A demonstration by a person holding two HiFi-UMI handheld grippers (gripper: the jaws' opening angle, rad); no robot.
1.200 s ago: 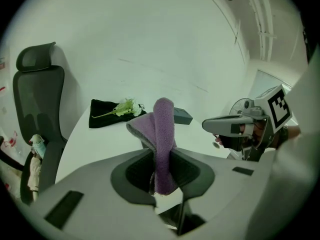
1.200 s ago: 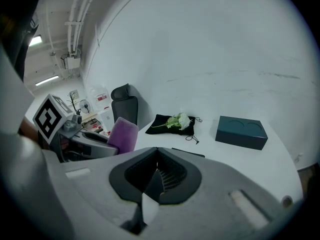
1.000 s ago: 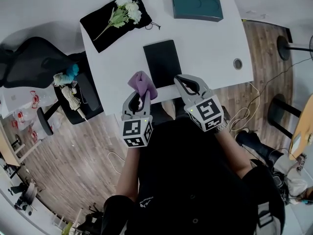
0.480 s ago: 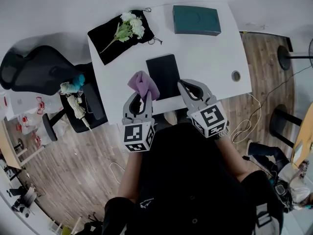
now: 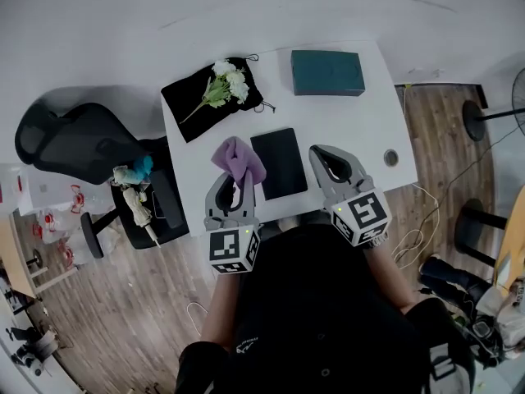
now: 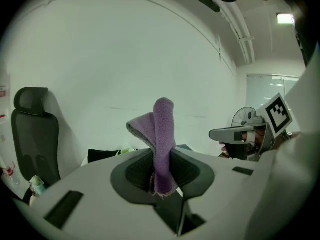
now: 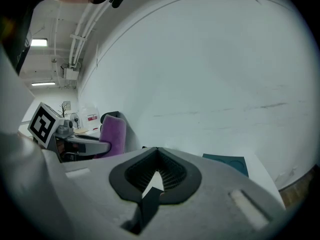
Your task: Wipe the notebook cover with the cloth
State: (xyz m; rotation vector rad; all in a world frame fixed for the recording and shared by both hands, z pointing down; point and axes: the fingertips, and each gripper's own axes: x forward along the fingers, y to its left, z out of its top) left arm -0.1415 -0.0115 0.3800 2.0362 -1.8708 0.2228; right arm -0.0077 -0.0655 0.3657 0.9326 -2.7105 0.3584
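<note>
**A:** What changed over the last second?

**B:** Start with the biggest thing. The white table [image 5: 361, 113] now sits smaller and further up the head view, so the person seems to have drawn back from it. Both tools came back too. The teal box [image 5: 327, 72] and the black pouch [image 5: 209, 97] with white flowers [image 5: 225, 80] lie at the far side, as they did before.

**A:** And the notebook?

**B:** The notebook [image 5: 279, 162] lies flat, dark cover up, near the table's front edge and between the 2 tools. It looks unmoved on the table. A second ago the right gripper [image 5: 326, 161] overlapped its near right corner. Now that gripper is just beside the right edge and clear of it.

**A:** Is the cloth on the cover?

**B:** No. The purple cloth [image 5: 238, 158] is up in the air beside the notebook's left edge, with nothing of it on the cover. The left gripper [image 5: 235, 179] is clamped on it. In the left gripper view the cloth [image 6: 162, 144] stands pinched between the pads, its free end folding over above them.

**A:** Is the right tool holding anything?

**B:** In its own view the jaws meet at the tips with nothing between them, so it is closed and empty.

**A:** What does that mean for the task?

**B:** My guess is a pause or a reset. No wipe is in contact now. The cloth would have to come right and down onto the cover, and the right gripper might return to steady a corner.
</note>
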